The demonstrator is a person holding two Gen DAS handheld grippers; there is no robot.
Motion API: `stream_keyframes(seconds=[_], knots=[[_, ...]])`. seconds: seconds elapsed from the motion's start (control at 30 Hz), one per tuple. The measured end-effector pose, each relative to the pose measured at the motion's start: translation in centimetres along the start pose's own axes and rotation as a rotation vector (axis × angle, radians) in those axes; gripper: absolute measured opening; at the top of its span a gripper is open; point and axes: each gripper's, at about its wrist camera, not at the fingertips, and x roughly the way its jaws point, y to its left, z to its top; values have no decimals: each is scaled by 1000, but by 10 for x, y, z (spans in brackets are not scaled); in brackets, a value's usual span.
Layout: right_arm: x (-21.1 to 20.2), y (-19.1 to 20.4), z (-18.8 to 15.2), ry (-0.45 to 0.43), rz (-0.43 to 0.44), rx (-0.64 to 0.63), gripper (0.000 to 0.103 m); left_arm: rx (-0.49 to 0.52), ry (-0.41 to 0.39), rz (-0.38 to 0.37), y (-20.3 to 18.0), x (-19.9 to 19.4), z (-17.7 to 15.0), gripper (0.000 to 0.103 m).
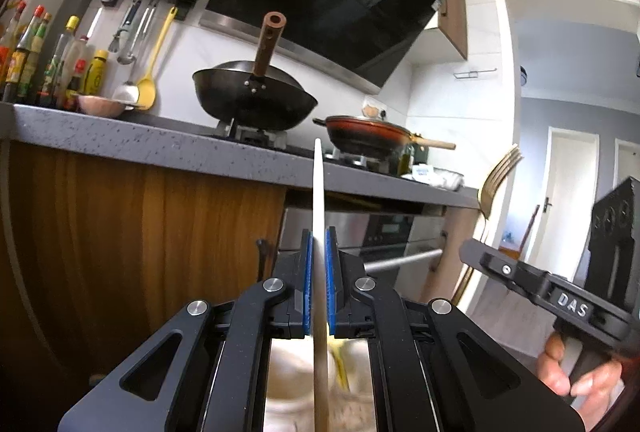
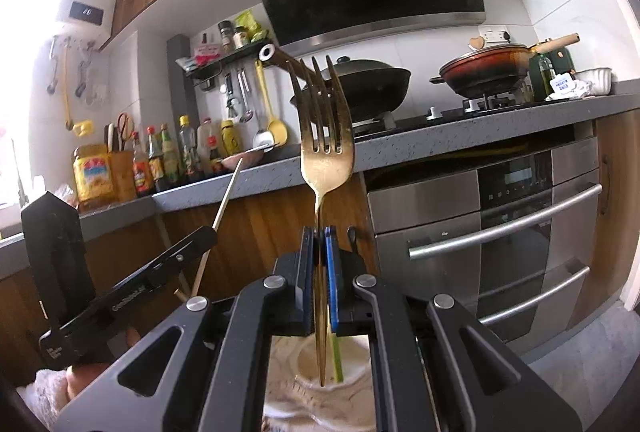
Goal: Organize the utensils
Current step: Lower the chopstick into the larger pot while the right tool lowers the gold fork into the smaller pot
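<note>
Both tongs loaded: left gripper (image 1: 319, 252) is pinching a thin pale utensil (image 1: 319, 192), seen edge-on so I can't tell what it is; right gripper (image 2: 319, 252) is pinching the gold fork (image 2: 325, 136) by its handle, tines up; both held in the air before the counter (image 1: 120, 142); I read this as mid-carry; next I need a holder, possibly the pale container (image 2: 320, 364) below.

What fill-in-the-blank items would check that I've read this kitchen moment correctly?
1. The right gripper is shut on a gold ____.
2. The left gripper clamps a thin utensil, seen edge-on, its tip pointing ____.
3. The black wok sits on the ____.
4. The yellow spoon hangs on the ____.

Missing words: fork; up; stove; wall
</note>
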Motion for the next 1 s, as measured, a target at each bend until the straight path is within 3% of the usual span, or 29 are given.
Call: stream_keyframes(seconds=[0.4,0.53,0.77,1.0], knots=[[32,-22,-18,44,-37,20,6,92,-29,123,3,48,-6,6],[34,-23,-22,59,-38,16,6,129,-35,106,-1,41,-15,6],[35,-24,-29,93,-29,17,6,89,-38,80,3,8,-22,6],[42,-23,-40,148,-27,7,6,113,40,92,-1,-6,-33,6]])
